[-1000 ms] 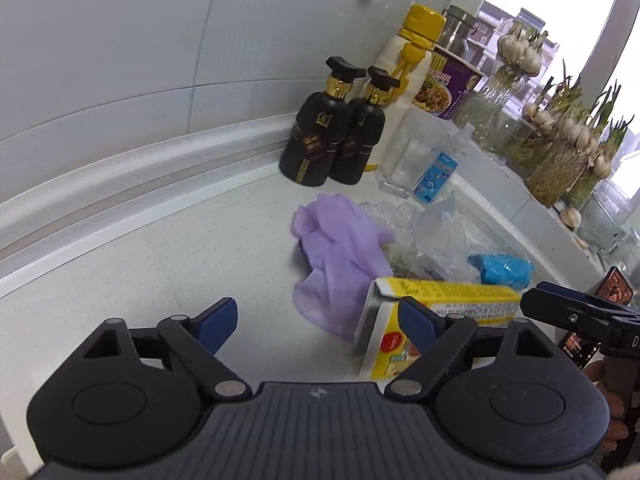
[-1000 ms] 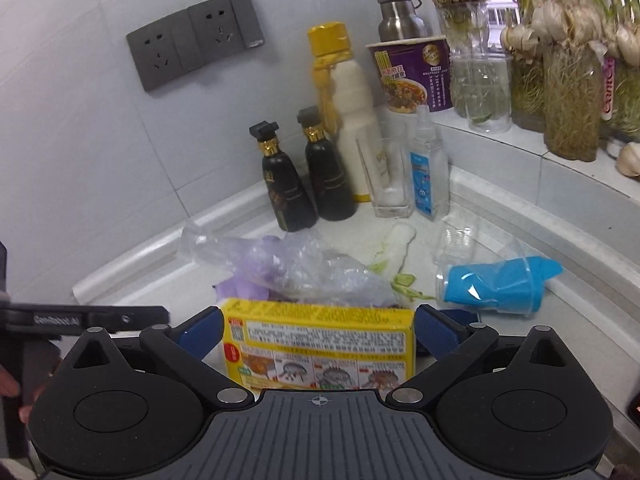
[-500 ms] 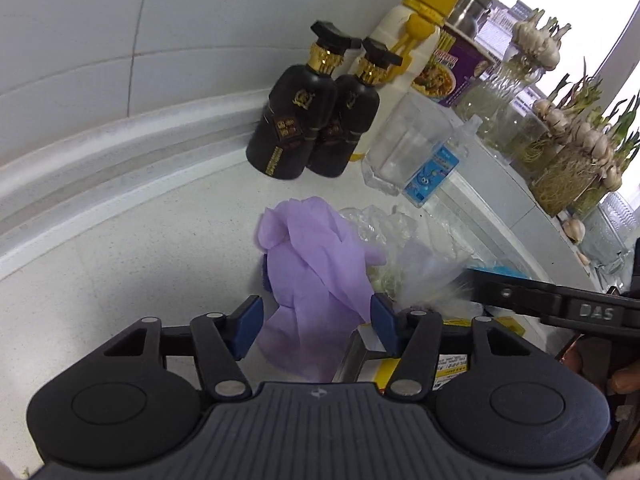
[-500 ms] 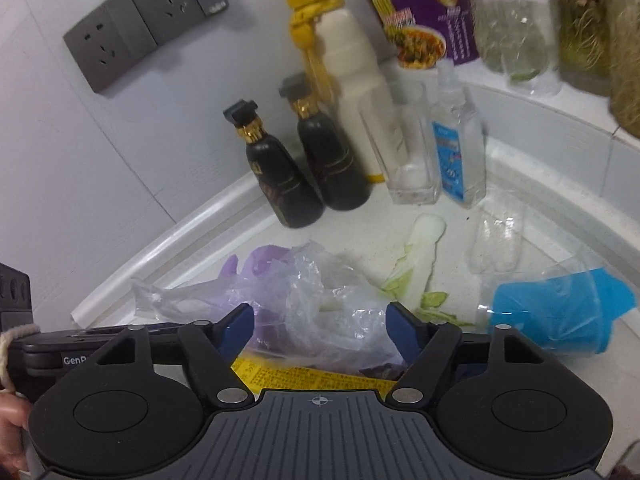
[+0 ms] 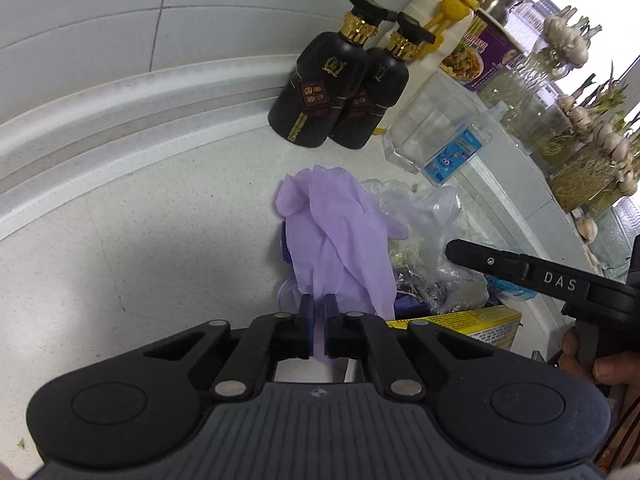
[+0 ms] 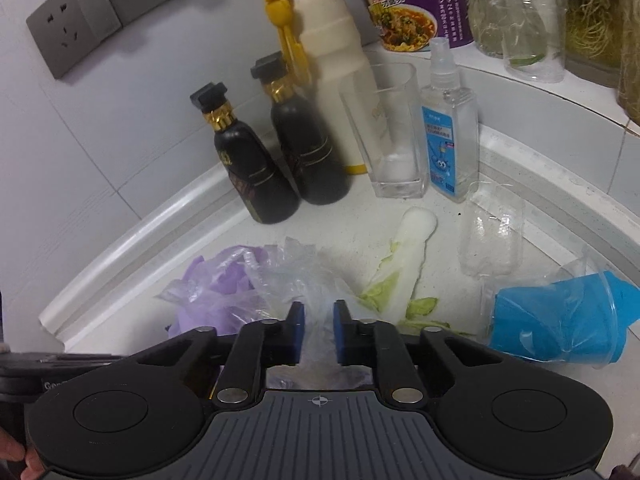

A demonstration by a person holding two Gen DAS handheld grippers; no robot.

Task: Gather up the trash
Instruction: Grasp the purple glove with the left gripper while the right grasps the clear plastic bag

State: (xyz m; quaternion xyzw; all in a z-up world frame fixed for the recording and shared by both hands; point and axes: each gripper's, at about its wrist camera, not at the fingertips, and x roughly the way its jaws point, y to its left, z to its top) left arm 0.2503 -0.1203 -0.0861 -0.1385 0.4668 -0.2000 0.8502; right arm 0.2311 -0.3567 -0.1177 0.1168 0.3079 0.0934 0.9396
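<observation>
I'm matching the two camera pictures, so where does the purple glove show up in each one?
Left wrist: purple glove at center, hanging from the left tongs.
Right wrist: lower left, partly under the clear plastic bag.
Shared landmark: two black bottles behind it.

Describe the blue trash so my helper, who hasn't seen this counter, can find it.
Start at the counter corner where two black bottles stand. Go right past the clear spray bottle, then come forward. There a crushed clear plastic cup lies on its side, the only trash item stuffed with bright blue material.
</observation>
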